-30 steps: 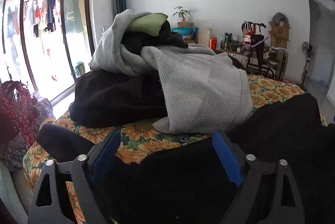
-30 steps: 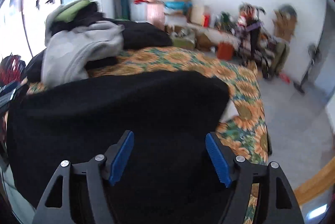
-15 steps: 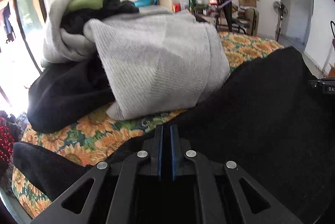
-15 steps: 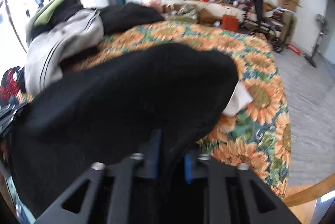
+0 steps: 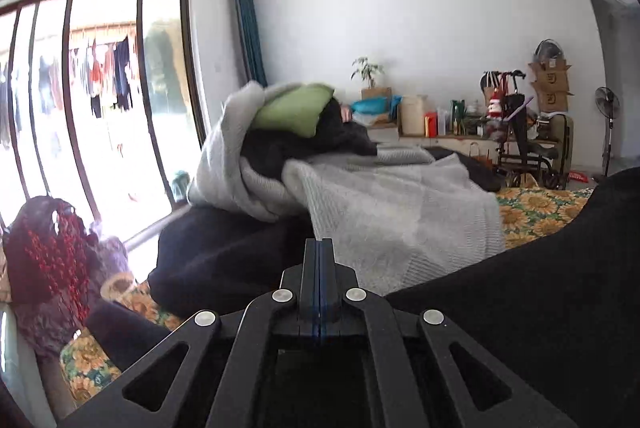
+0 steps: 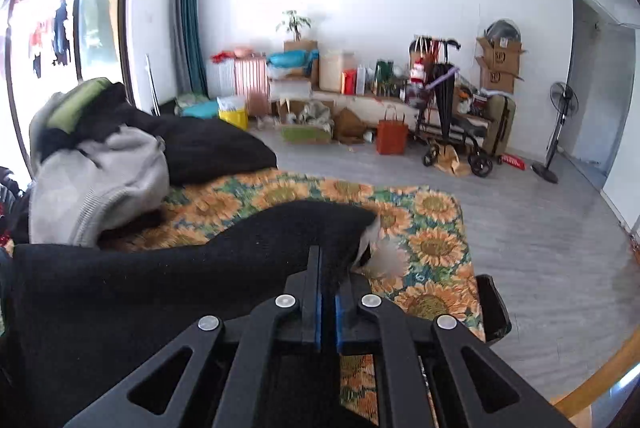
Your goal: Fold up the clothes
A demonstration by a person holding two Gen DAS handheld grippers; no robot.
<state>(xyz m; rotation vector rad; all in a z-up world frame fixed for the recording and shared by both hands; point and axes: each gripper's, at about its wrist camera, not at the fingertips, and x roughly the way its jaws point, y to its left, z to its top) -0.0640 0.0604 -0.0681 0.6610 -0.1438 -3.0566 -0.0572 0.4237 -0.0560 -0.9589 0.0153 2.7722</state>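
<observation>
- A bed cover with sunflowers (image 6: 434, 224) is spread under and ahead of both claws.
- A black garment (image 6: 132, 292) is seen draped across the near part of the bed; it reaches from the left of the right gripper (image 6: 328, 292) up to its jaws, and to the right of the left gripper (image 5: 319, 280).
- A pile of clothes (image 5: 352, 187) is found beyond the left gripper, with a grey knit piece (image 5: 404, 216) in front and a green piece (image 5: 294, 109) on top.
- The right gripper is closed narrowly, and an edge of the black garment is held between its blue pads (image 6: 318, 312).
- The left gripper is closed fully, pad against pad; whether cloth is pinched there cannot be told.
- A small white piece (image 6: 384, 252) is seen just past the right gripper's tips, at the garment's corner.
</observation>
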